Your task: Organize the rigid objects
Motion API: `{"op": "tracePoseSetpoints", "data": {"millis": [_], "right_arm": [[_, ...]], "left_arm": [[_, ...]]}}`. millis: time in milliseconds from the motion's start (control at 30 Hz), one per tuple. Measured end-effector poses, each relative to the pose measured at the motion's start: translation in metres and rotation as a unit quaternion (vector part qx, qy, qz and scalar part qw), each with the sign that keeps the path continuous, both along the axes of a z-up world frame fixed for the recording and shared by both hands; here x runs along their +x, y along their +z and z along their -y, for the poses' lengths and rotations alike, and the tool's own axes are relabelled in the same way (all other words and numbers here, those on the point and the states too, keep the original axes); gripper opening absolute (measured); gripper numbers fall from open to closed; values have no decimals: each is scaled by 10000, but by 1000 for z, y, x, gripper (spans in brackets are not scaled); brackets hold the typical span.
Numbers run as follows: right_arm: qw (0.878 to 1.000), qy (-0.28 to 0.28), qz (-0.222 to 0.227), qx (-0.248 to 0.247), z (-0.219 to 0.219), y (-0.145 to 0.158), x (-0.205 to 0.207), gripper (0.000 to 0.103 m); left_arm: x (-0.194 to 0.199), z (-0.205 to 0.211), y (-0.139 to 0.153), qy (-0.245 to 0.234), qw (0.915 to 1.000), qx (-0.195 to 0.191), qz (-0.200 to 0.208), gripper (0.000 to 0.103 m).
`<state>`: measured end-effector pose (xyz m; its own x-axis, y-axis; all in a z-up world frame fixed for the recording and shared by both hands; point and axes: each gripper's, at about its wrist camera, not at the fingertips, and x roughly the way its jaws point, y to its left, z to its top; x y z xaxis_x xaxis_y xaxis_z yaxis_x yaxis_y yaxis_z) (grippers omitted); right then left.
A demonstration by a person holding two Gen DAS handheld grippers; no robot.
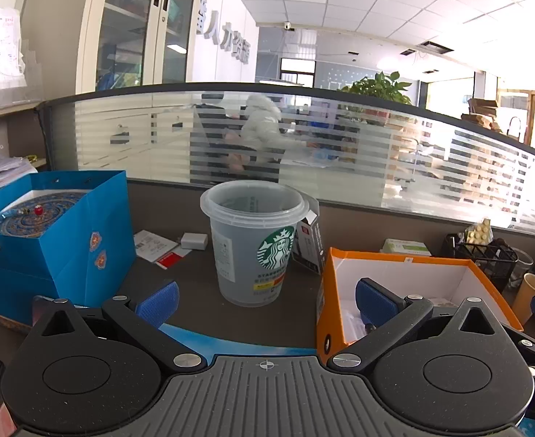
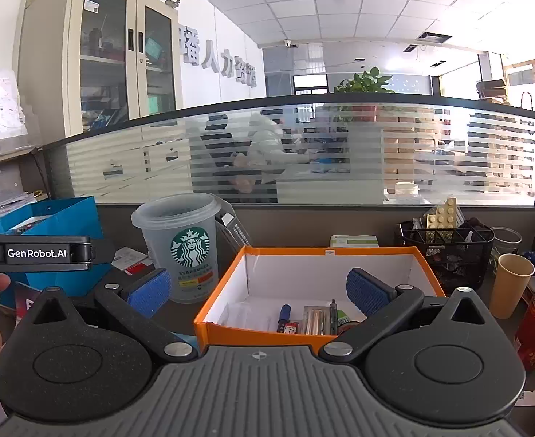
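Left gripper: my left gripper [image 1: 265, 300] hangs above the dark desk [image 1: 194, 284] with its blue-padded fingers [image 1: 158, 302] spread wide and nothing between them.
Right gripper: my right gripper [image 2: 260, 291] is likewise spread apart and empty, poised at the near rim of the box.
Cup: the translucent grey plastic Starbucks cup [image 1: 254, 242] stands upright at 12 o'clock from my left gripper, just beside the box.
Box: the open orange cardboard box with white inside [image 2: 318, 287] sits at 12 o'clock from my right gripper; pens and small items [image 2: 313, 318] lie on its floor.
Blue bag: a blue paper gift bag [image 1: 67, 233] stands at 10 o'clock.
Basket: a black wire mesh basket [image 2: 449, 251] sits at 2 o'clock, a tan paper cup [image 2: 511, 284] beside it.
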<state>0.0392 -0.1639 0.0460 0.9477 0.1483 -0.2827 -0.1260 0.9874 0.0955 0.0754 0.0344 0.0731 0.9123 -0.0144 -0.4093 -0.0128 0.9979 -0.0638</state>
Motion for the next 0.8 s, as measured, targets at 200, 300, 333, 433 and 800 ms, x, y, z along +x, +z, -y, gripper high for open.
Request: {"op": "tracePoseSetpoints", "data": {"millis": [200,300,333,433,800], "right_arm": [[10000,-10,-47,2,3,-2,0,103],[10000,-9,-49,4,4,-2,0,103],[10000,-7,-49,7,4,-2,0,103],[10000,-18,-43,8,3,-2,0,103],[9999,-32,-103,31,8,-6,0,103]], "left_arm": [[2,2,1,198,9998,23,-22,103],[1,3,1,358,9993,60,-12,103],[1,4,1,363,9993,64,-19,103],[1,1,0,239,9997,-52,-35,103],[-2,-2,-6,11,9995,-232,209,103]]}}
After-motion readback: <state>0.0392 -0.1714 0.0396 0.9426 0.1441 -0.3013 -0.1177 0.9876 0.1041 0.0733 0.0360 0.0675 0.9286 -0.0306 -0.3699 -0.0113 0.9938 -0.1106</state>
